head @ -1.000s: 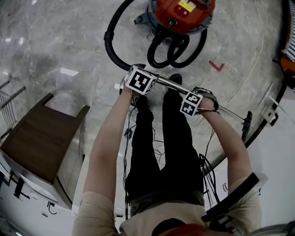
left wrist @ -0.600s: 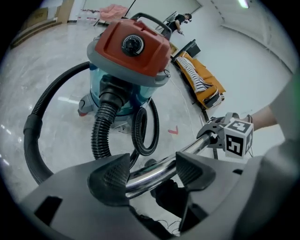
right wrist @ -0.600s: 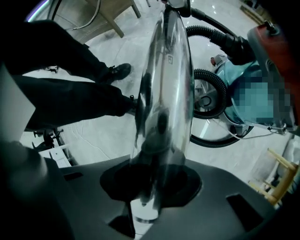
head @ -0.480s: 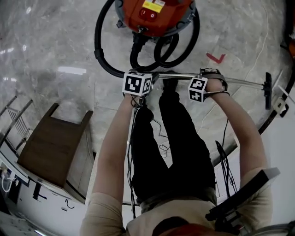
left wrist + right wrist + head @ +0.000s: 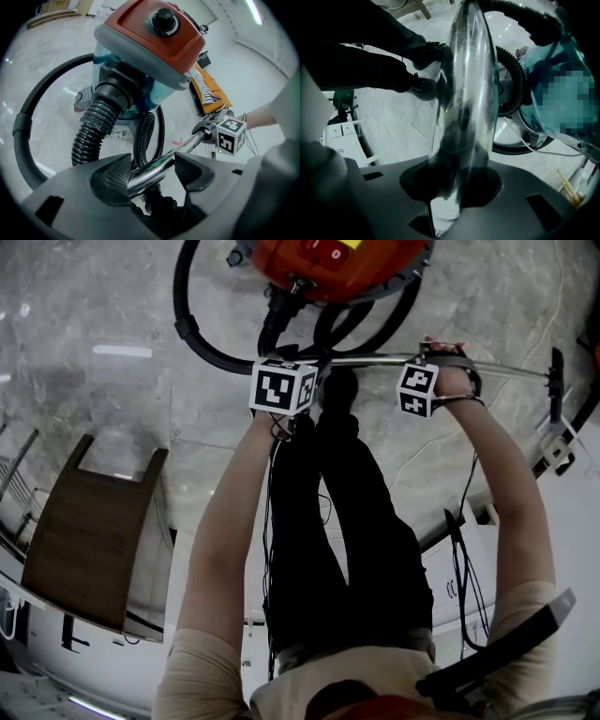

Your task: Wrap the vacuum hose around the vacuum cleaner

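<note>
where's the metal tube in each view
head view: the tube runs level across the top, from centre to right.
left gripper view: the tube sits low at centre, slanting up to the right.
right gripper view: the tube stands upright down the middle.
shared landmark: the black ribbed hose.

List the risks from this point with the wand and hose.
1. The left gripper is closing its jaws on the smooth metal wand, also clamped by the right gripper; the shiny tube may slip or twist.
2. Loops of the hose lie on the floor by the person's shoe, so they might snag or trip.
3. The wand's nozzle sticks far out right and could strike something when swung.
</note>
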The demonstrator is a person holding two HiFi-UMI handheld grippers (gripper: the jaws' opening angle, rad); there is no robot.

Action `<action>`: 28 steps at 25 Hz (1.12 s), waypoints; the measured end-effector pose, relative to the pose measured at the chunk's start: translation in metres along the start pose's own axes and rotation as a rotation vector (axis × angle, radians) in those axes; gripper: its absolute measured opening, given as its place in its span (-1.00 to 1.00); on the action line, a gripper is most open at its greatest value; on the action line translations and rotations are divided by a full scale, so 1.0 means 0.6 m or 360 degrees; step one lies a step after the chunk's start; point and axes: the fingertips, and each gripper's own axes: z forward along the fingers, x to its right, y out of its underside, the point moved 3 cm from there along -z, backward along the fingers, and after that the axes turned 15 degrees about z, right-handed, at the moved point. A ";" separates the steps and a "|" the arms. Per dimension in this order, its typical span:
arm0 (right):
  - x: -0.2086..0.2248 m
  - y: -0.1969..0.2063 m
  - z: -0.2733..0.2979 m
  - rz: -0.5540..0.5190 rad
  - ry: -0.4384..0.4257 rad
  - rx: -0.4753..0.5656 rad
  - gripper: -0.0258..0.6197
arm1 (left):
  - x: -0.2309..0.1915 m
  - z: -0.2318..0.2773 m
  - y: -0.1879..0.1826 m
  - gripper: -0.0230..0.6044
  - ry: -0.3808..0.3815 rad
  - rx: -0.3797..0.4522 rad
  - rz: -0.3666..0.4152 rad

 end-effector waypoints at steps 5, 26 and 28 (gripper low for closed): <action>0.019 -0.009 0.049 -0.0036 -0.0011 -0.0075 -0.59 | 0.008 0.004 -0.001 -0.07 -0.0035 -0.0008 0.0166; 0.017 -0.062 0.170 0.0159 0.0051 0.0112 -0.58 | 0.013 0.052 0.023 -0.07 -0.0065 -0.0052 0.0206; 0.017 -0.058 0.177 0.0246 0.0042 0.0071 -0.57 | 0.014 0.058 0.026 -0.07 -0.0051 -0.0061 0.0187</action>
